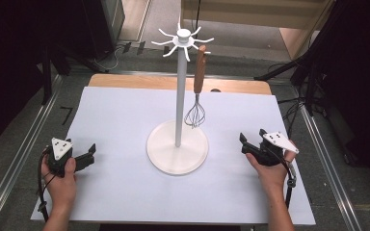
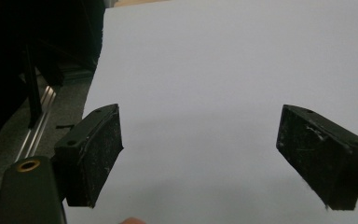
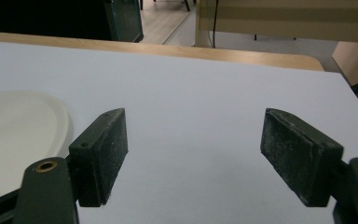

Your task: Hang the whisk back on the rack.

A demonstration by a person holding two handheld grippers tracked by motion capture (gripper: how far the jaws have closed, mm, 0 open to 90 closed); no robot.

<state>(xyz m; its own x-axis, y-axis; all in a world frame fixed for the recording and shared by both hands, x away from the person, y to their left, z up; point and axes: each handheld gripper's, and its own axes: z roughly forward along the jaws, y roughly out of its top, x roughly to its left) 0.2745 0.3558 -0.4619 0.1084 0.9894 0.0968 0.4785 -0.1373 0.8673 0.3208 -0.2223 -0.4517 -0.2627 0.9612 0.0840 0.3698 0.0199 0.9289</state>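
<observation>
Both tongs, left (image 1: 87,155) and right (image 1: 248,143), sitting spread, empty, on table (image 1: 125,192). Whisk (image 1: 196,96) hanging on stand (image 1: 179,96); likely approach: lifting handle clear off hook.

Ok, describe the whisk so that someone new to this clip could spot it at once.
Find the white stand rising from a round base at the middle of the white-covered table. At its top is a ring of curved hooks; the whisk hangs from one on the right side. It is the one item hanging there, with a brown wooden handle above and a wire head below.
</observation>
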